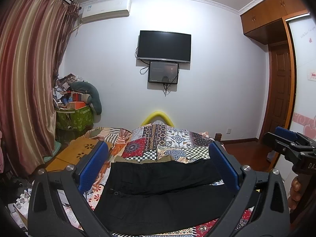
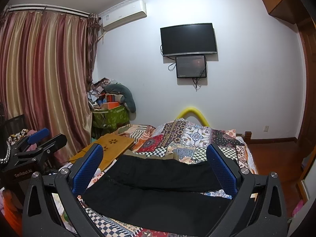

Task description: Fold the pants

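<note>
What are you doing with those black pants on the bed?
A person holds a hand-held gripper in each hand above the bed. The black pants lie spread on the patterned bedspread. The left hand-held gripper and the right hand-held gripper are both open and hold nothing. Neither one touches the pants, so no fold has been started.

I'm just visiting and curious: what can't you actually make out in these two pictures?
- Pants: the near end is cut off by the bottom edge and the gripper frame in both views.
- Khaki cloth: mostly hidden behind the pants.
- Small screen: its text is too small to read.
- Hand: only a sliver shows at the left view's right edge.
</note>
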The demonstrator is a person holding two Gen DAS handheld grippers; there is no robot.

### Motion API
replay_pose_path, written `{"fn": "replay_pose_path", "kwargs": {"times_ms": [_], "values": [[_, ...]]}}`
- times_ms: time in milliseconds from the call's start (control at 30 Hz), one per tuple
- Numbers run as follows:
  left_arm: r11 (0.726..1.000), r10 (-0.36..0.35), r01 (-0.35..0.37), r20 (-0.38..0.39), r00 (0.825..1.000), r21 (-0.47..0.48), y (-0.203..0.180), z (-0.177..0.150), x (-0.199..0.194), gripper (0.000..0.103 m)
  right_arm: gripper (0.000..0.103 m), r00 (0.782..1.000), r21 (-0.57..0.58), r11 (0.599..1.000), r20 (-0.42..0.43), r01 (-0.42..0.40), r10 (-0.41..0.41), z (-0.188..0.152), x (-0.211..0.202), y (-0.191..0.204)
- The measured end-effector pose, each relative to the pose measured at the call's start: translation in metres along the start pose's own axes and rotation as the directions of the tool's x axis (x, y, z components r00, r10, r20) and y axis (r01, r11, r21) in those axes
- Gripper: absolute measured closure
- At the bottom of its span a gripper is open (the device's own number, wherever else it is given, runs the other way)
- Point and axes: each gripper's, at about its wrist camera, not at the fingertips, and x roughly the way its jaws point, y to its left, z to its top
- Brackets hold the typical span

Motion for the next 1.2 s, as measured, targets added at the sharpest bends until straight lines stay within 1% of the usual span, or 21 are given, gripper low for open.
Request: {"fn": "replay_pose_path", "kwargs": {"times_ms": [700,1200], "values": [[1.0,-0.006,0.006,0.001,1.0,0.006,-0.0026,0.0015,0.0003,0.0,0.0,1.0,0.013,1.0,0.006,-0.004,0.004,0.0002,-0.0001,-0.0085],[1.0,-0.008,0.008,0.002,1.0,0.008,-0.0023,-0.0003,-0.0005,0.0,0.0,1.0,0.014,1.0,0.009,-0.003,0.003,-0.003,-0.0033,-0.0071]]}}
